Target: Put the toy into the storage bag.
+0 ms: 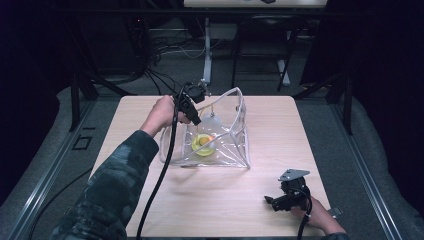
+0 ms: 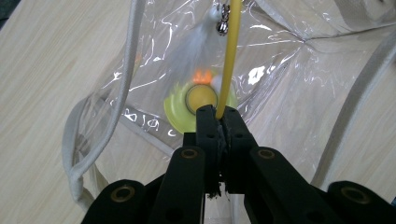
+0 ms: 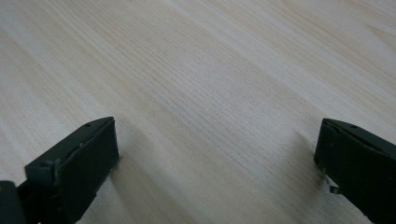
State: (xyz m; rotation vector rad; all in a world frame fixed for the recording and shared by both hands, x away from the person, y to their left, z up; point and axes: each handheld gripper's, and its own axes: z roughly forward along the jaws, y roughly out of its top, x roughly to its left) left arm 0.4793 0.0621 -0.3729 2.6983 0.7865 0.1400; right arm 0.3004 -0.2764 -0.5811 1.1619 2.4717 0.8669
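While left tongs pinched yellow wand upright over clear bag | right tongs gaped idle above desk

No text, label, brand or number can be read anywhere. The nearest thing to a sign is a short row of pale marks on the clear bag, left of centre in the left gripper view, printed along the seam; they look like letters or figures seen through the plastic, but they are too small and distorted to make out. In the high view the bag sits mid-frame and is too small to show any print.
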